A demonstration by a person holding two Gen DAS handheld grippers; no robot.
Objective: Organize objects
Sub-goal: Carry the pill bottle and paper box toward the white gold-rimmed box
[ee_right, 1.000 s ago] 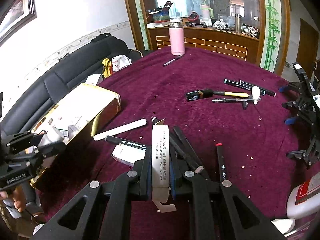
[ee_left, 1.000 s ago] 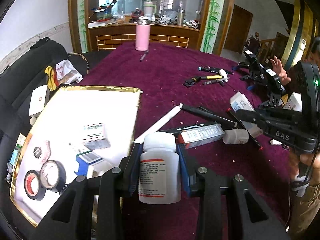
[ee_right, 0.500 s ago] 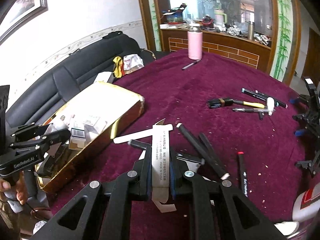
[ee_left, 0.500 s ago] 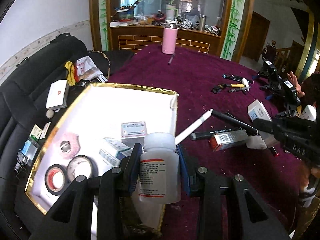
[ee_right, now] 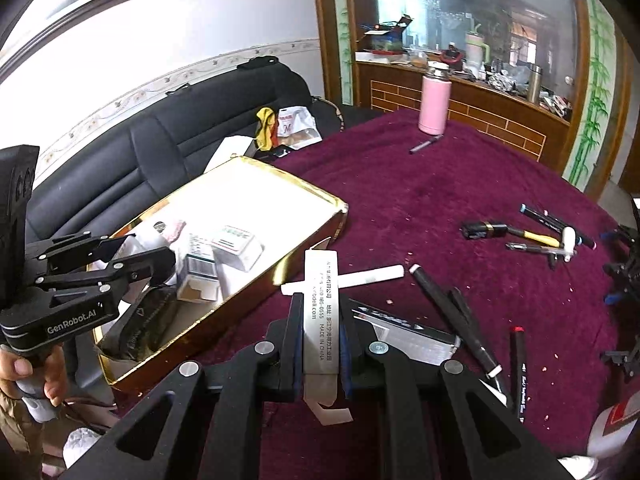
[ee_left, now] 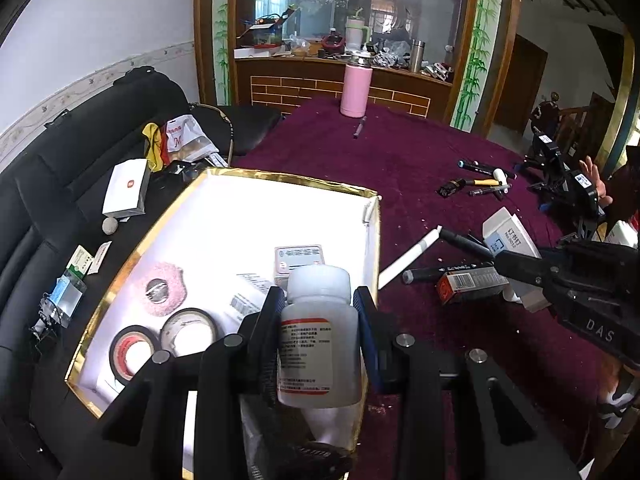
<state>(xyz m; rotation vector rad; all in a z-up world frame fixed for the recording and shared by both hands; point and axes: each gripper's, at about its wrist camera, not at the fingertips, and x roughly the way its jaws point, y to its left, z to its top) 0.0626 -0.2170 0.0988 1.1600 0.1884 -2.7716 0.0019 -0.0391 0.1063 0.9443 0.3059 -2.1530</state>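
Note:
My left gripper (ee_left: pixel 320 312) is shut on a white pill bottle (ee_left: pixel 320 340) and holds it over the near right corner of the gold-rimmed box (ee_left: pixel 280 178). The box holds tape rolls (ee_left: pixel 132 352) and small cartons (ee_left: pixel 298 256). My right gripper (ee_right: pixel 320 320) is shut on a narrow grey carton (ee_right: pixel 320 312) with printed text, held above the purple table just right of the box (ee_right: pixel 304 188). The right gripper also shows in the left wrist view (ee_left: pixel 532 270), and the left one in the right wrist view (ee_right: pixel 132 264).
Pens and markers (ee_right: pixel 452 312), a white stick (ee_right: pixel 368 276) and a small hammer (ee_right: pixel 520 234) lie on the purple table (ee_right: pixel 400 200). A pink flask (ee_left: pixel 356 90) stands at the far edge. A black sofa (ee_left: pixel 48 184) with clutter is to the left.
My left gripper has carried the pill bottle left, from above the table to over the box. My right gripper has moved left toward the box with its carton.

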